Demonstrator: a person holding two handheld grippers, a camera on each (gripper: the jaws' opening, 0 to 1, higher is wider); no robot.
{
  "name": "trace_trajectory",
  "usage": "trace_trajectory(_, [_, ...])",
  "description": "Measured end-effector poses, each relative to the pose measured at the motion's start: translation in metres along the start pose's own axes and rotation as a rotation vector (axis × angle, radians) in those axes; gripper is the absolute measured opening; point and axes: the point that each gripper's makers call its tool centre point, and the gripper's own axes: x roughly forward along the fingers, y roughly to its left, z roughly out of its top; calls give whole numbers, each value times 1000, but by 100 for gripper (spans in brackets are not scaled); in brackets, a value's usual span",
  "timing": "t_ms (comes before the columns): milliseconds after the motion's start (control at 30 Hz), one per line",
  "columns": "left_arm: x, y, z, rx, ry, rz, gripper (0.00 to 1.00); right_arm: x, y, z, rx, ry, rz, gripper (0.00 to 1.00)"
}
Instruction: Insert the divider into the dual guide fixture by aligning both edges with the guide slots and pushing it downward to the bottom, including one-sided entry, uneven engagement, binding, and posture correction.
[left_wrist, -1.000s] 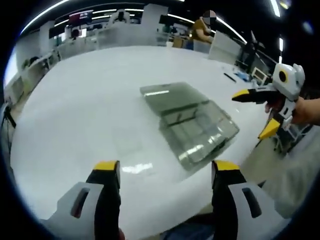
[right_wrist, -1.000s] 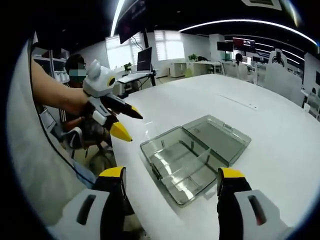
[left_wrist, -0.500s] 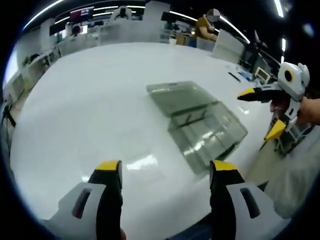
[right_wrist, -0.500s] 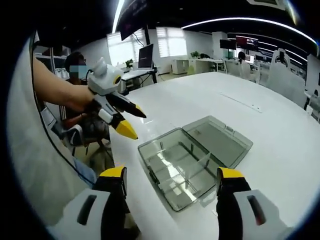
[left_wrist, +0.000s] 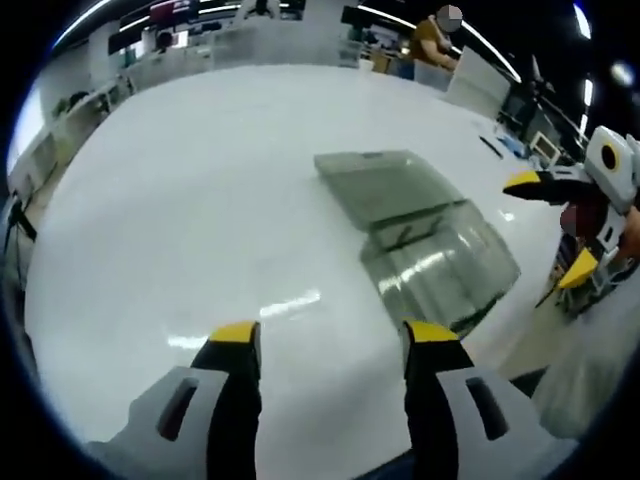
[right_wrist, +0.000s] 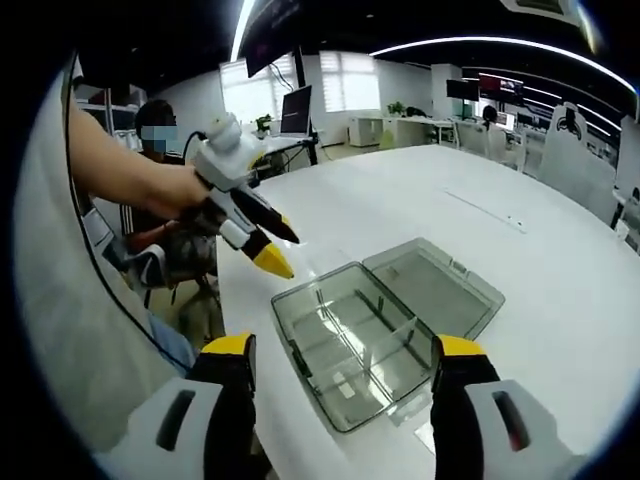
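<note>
A clear grey plastic box lies on the white table, its hinged lid folded flat open behind it. Thin clear partitions stand inside the tray; I cannot tell which one is the divider. My right gripper hovers just before the box's near edge, jaws open and holding nothing. My left gripper hangs open above the box's left corner. In the left gripper view the box and lid lie ahead to the right, my left gripper is open over bare table, and the right gripper is beside the box.
The box lies close to the table's curved edge. A seated person and desks with monitors are past that edge. A small dark item lies far out on the table. Another person sits at the far side.
My left gripper has moved closer to the box's left corner, and its jaws have narrowed slightly. Both views have shifted a little. The box has not moved.
</note>
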Motion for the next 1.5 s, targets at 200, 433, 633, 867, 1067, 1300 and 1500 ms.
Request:
trace_trajectory(200, [9,5,4,-22,78,25,48,0,-2,3,-4,0,-3,69])
trace_trajectory(433, [22,14,1,-24,195,59,47,-3,-8,6,-6,0,-12,68])
trace_trajectory(633, [27,20,-5,-46,282,84,45,-5,-12,6,-2,-2,-21,68])
trace_trajectory(867, [30,23,-9,-75,336,100,40,-6,-13,5,5,-3,-25,68])
trace_trajectory(1067, [33,26,-12,-86,383,113,39,-7,-14,5,8,-4,-23,68])
trace_trajectory(1300, [35,31,-15,-127,421,140,36,-8,-14,4,11,-5,-24,68])
trace_trajectory(1500, [35,31,-15,-157,434,156,36,-8,-16,2,12,-2,-25,68])
